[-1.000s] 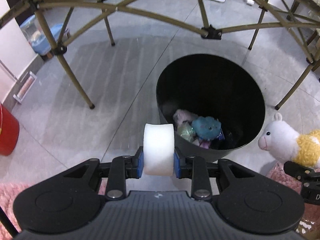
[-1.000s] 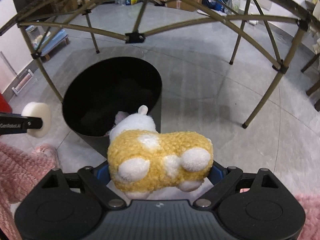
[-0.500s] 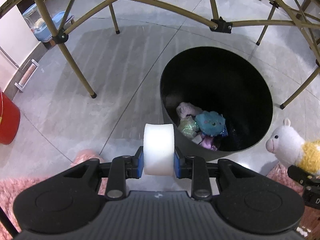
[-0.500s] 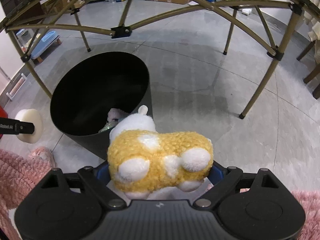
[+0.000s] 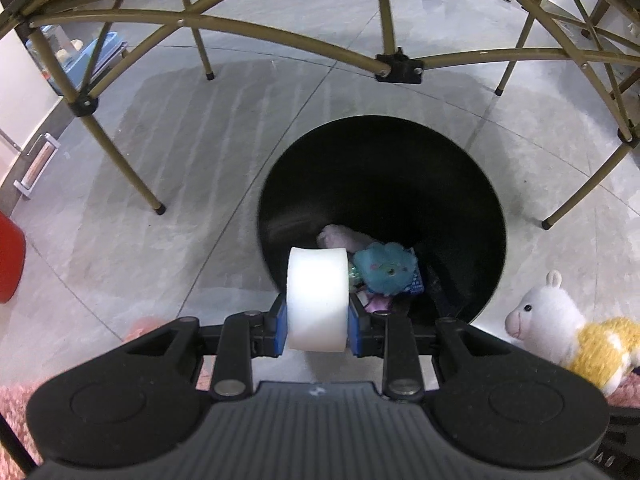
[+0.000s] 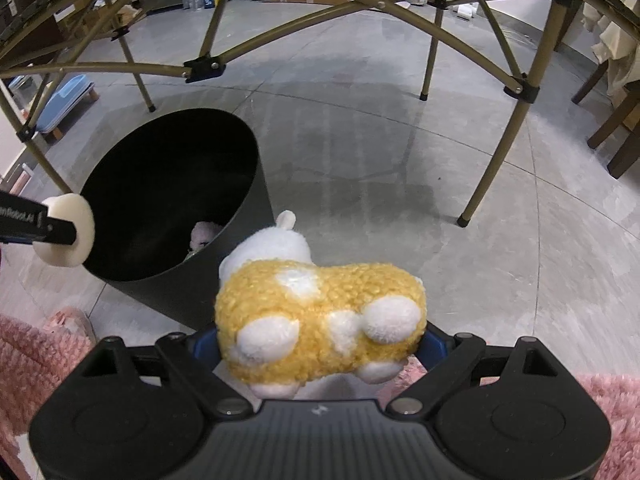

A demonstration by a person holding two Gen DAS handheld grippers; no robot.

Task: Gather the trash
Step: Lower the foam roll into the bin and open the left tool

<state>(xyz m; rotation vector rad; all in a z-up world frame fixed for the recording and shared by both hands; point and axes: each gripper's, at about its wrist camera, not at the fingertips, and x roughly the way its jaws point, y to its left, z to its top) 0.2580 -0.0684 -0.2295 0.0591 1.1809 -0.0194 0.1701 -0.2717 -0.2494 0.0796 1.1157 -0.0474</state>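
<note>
Two things are in your grip right now. Your left gripper is clamped tight on a white foam roll, its blue pads pressed against both flat sides, and the roll sits at the centre of the left view, right over the near rim of the black bin. In the right view you see that same roll at the left edge, level with the bin's near-left rim.

Your right gripper has its jaws spread wide around a yellow-and-white plush llama, pinched at the woolly body, white feet towards the camera, head pointing away up the frame. It hangs just right of the bin, beside the outer wall rather than over the opening. From the left view the llama pokes in at the lower right, just outside the bin's rim.

Down inside the bin you've got a blue plush toy, something pale pink behind it, and a few small wrappers, too jumbled to name.

Around it all: grey floor, tan folding table legs arching across the upper frame, pink fluffy rug along the lower corners, and a red object at the left edge.
</note>
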